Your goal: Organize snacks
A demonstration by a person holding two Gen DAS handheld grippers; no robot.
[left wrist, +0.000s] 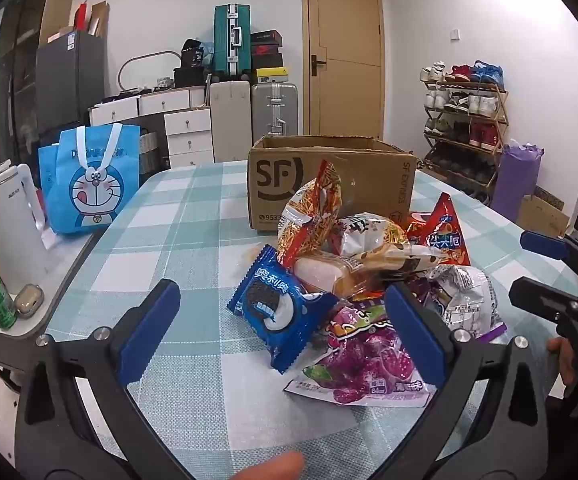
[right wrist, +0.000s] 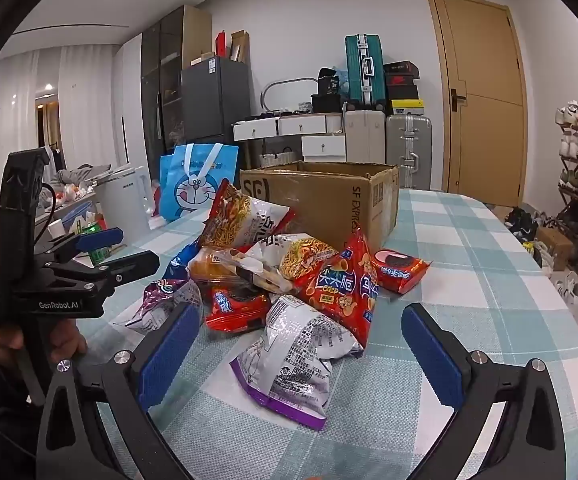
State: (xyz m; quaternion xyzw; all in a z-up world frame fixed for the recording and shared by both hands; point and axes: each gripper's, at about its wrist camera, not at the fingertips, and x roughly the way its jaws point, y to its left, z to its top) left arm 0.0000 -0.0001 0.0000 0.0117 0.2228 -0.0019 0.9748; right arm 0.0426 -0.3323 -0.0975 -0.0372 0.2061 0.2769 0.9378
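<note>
A pile of snack bags (left wrist: 373, 280) sits on the checked tablecloth (left wrist: 177, 216), just in front of the open cardboard box (left wrist: 329, 184). The left gripper (left wrist: 281, 320) is wide apart near the blue Oreo pack (left wrist: 277, 312). The right gripper (right wrist: 297, 348) is wide apart near the silver and purple bag (right wrist: 293, 360).

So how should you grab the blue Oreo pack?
Probably by its near-left crimped edge. The blue Oreo pack lies tilted at the front-left of the snack pile, its far side leaning on the bread pack and its right edge over the purple grape candy bag. The open left gripper could come from the bare tablecloth side, low, pinching the flat seam.
</note>
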